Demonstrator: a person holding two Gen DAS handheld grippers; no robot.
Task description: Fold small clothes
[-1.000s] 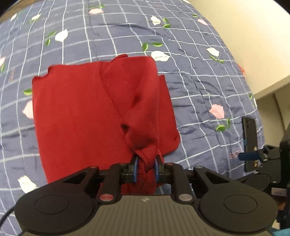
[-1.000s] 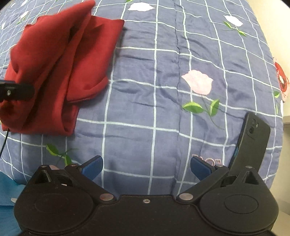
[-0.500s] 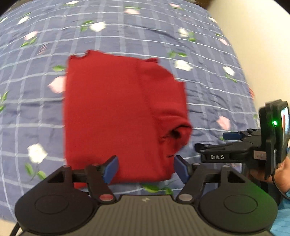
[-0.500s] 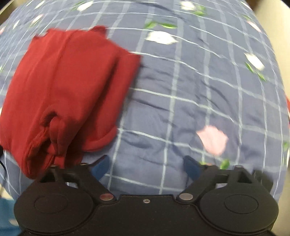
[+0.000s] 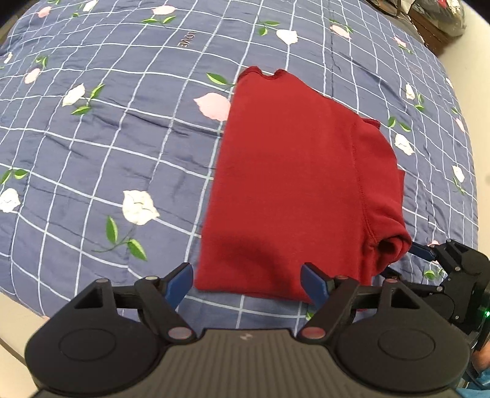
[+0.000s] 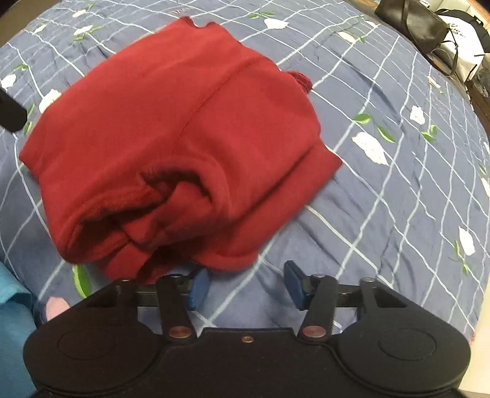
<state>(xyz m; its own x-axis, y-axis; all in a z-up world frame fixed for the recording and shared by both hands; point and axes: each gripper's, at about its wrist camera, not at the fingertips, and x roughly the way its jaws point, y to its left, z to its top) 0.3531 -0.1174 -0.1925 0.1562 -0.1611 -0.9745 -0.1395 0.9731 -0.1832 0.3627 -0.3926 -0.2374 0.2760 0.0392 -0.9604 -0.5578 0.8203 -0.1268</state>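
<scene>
Left wrist: red garment [image 5: 294, 196] beyond open left claw [image 5: 248, 283]

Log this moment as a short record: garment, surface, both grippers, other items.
garment: red garment, folded, lying flat, bulky rolled edge at its near right corner
surface: blue checked floral bedspread
left gripper: open, empty, at the garment's near edge
right gripper: open, empty, just short of the rolled edge
other items: black bag and white bag beyond the bed's far right
</scene>
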